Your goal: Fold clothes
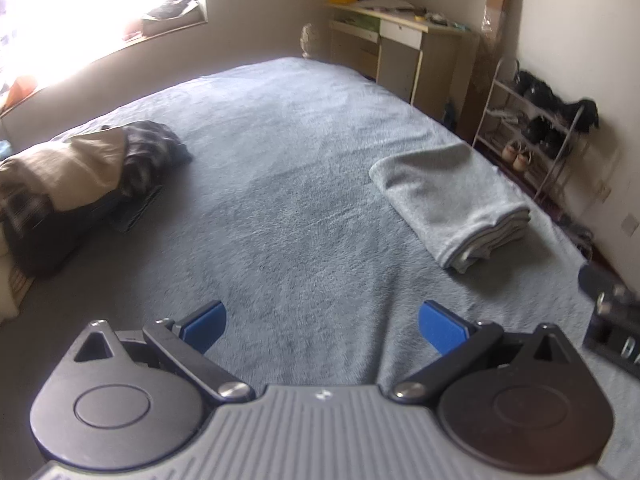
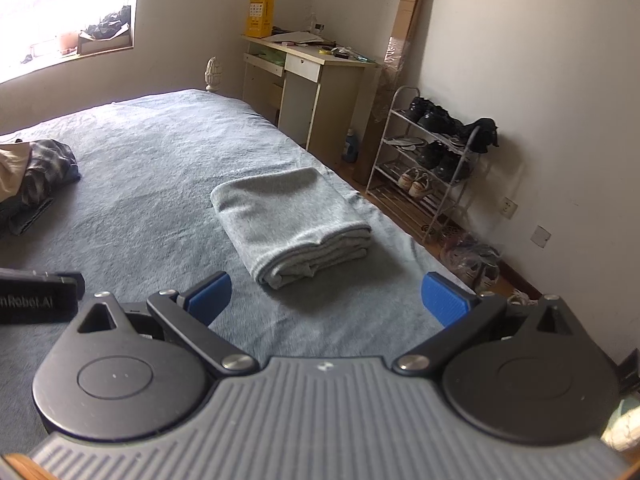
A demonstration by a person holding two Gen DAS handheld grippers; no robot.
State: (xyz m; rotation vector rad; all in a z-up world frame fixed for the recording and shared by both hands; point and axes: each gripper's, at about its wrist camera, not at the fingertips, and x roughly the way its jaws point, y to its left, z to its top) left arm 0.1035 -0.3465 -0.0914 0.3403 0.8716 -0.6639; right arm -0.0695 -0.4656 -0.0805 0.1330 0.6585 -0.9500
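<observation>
Here both tools, left tool (image 1: pixel 322 326) and right tool (image 2: pixel 326 296), hang spread above the bed (image 1: pixel 280 184), folded grey garment (image 2: pixel 290 220) ahead.

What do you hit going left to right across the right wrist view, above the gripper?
Pile of unfolded clothes at the bed's left edge → folded grey garment on the blue-grey bedspread → beige desk → shoe rack against the wall → white wall socket.
</observation>
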